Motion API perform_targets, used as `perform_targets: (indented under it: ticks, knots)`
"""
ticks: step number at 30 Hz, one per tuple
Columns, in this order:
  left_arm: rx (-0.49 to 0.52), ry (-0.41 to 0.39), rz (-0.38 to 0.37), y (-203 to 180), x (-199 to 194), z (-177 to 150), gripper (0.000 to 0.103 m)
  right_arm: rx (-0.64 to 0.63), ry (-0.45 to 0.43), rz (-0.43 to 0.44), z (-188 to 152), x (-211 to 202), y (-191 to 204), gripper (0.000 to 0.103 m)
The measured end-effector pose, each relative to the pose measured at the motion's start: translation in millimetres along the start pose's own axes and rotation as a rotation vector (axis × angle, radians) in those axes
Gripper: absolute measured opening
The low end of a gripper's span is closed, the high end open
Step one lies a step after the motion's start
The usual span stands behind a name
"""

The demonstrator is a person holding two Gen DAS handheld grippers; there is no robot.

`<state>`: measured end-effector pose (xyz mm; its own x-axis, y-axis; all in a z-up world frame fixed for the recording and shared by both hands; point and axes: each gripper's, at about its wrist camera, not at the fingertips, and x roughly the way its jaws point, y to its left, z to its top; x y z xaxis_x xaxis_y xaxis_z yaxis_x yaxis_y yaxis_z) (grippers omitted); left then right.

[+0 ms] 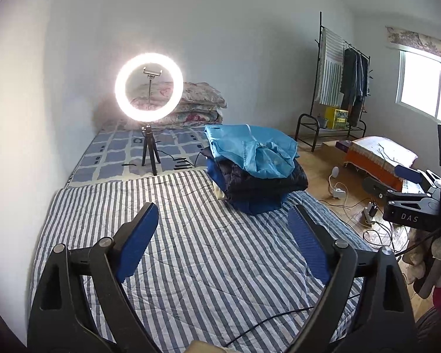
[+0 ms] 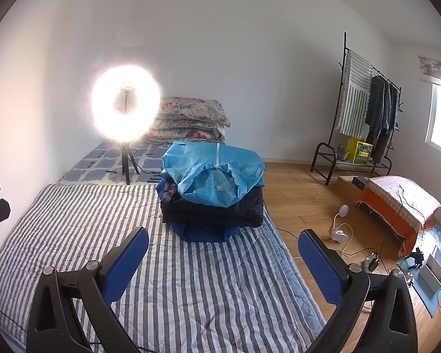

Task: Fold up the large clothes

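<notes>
A stack of folded clothes sits at the far right side of the striped bed (image 1: 191, 250) (image 2: 208, 279). A light blue garment (image 1: 252, 150) (image 2: 214, 176) lies on top, loosely folded, over a dark navy jacket (image 1: 267, 185) (image 2: 211, 209) and a blue piece (image 2: 205, 232) below. My left gripper (image 1: 223, 229) is open and empty, held above the bare striped cover, short of the stack. My right gripper (image 2: 223, 253) is open and empty, just in front of the stack. The right gripper's body also shows at the right edge of the left wrist view (image 1: 411, 203).
A lit ring light (image 1: 149, 86) (image 2: 125, 103) on a tripod stands on the bed's far end, before folded floral quilts (image 2: 191, 120). A cable (image 1: 264, 320) crosses the cover. Right of the bed are wood floor, cables, a power strip (image 2: 339, 235), an orange-covered bench (image 2: 397, 206) and a clothes rack (image 2: 364, 117).
</notes>
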<state>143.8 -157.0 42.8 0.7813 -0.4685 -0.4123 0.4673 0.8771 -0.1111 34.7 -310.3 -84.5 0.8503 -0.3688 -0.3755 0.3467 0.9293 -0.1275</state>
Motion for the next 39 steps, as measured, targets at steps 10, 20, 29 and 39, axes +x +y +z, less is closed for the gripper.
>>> perform_targets:
  ticks: [10, 20, 29, 39]
  knots:
    - [0.030, -0.011, 0.059, -7, -4, -2, 0.103, 0.009, -0.009, 0.011, -3, -2, 0, 0.103]
    - [0.047, 0.018, 0.092, -8, 7, -8, 0.103, -0.002, 0.002, 0.014, -7, 5, 4, 0.103]
    - [0.057, 0.026, 0.096, -8, 11, -13, 0.103, 0.015, 0.012, 0.025, -8, 9, 2, 0.103]
    - [0.067, 0.025, 0.097, -10, 11, -15, 0.103, 0.012, 0.016, 0.023, -10, 9, 4, 0.103]
